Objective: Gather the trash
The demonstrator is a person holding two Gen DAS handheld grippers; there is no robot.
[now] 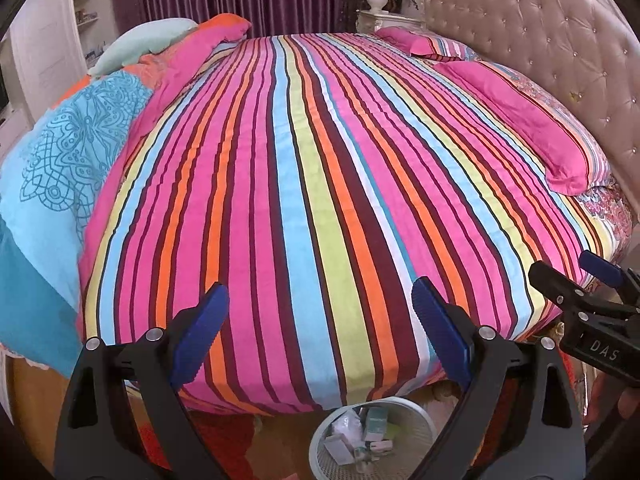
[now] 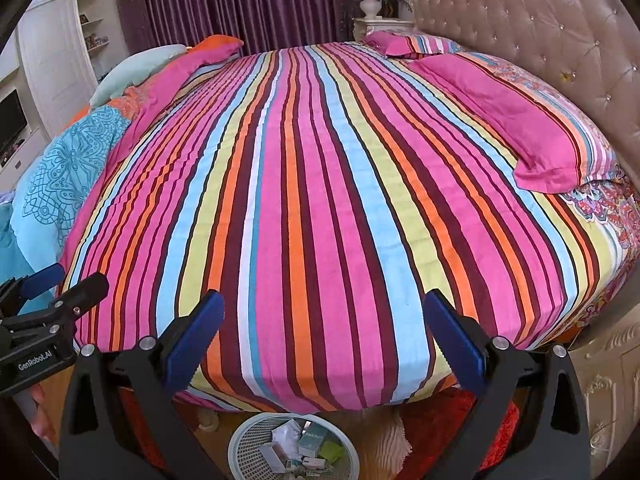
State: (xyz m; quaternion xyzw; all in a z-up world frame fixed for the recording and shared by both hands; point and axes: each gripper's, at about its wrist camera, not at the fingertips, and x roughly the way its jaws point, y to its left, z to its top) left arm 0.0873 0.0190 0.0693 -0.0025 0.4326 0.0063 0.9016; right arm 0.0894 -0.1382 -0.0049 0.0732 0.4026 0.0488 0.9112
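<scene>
A white mesh waste basket (image 1: 416,412) stands on the floor at the foot of the bed, below both grippers; it also shows in the right wrist view (image 2: 248,436). It holds several pieces of trash (image 1: 360,436), small boxes and wrappers (image 2: 308,444). My left gripper (image 1: 320,320) is open and empty, held above the bed's near edge. My right gripper (image 2: 324,332) is open and empty beside it. Each gripper shows at the edge of the other's view: the right one (image 1: 576,280), the left one (image 2: 68,280). No trash shows on the bed.
A round bed with a striped cover (image 1: 312,168) fills both views. Pink pillows (image 1: 528,120) lie at the right by the tufted headboard (image 1: 540,20). A bunched blue and pink quilt (image 1: 68,152) lies at the left. A red rug (image 2: 452,416) is under the bed's edge.
</scene>
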